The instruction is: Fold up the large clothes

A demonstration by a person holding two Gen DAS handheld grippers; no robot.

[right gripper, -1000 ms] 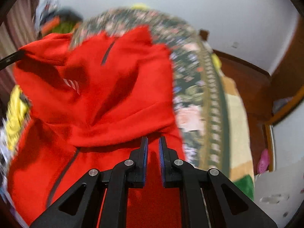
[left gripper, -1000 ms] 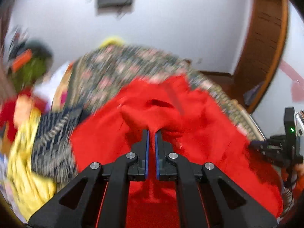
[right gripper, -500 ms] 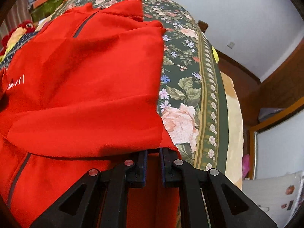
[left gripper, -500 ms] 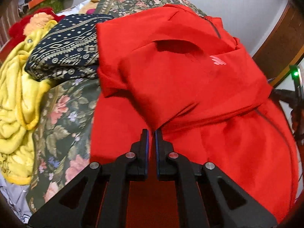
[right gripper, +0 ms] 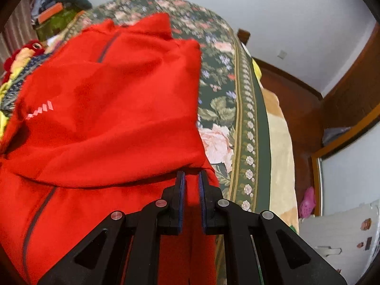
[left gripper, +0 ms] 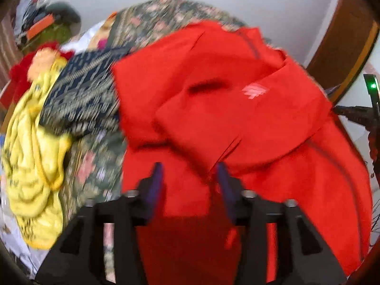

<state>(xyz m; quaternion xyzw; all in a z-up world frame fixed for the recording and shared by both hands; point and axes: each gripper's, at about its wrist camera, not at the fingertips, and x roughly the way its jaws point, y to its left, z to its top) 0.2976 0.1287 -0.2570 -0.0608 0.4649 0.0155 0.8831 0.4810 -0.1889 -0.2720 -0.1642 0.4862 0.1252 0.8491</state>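
A large red jacket (left gripper: 237,118) with a white chest logo lies partly folded on a floral bedspread (left gripper: 95,161). It also shows in the right wrist view (right gripper: 114,118), with a dark zip line. My left gripper (left gripper: 190,173) is open, its jaws spread over the jacket's folded front edge, holding nothing. My right gripper (right gripper: 190,178) is nearly shut at the jacket's right edge; a narrow gap shows between the pads, and I cannot tell if cloth is pinched there.
A yellow garment (left gripper: 30,154) and a dark patterned cloth (left gripper: 80,99) lie left of the jacket. The bedspread's bordered edge (right gripper: 251,130) runs along the right, with a wooden floor and door frame (right gripper: 344,109) beyond. Clutter sits at the far left (right gripper: 54,16).
My left gripper has opened and let go of the red jacket, which now lies folded over itself. The right gripper has loosened slightly and both views have tilted up.
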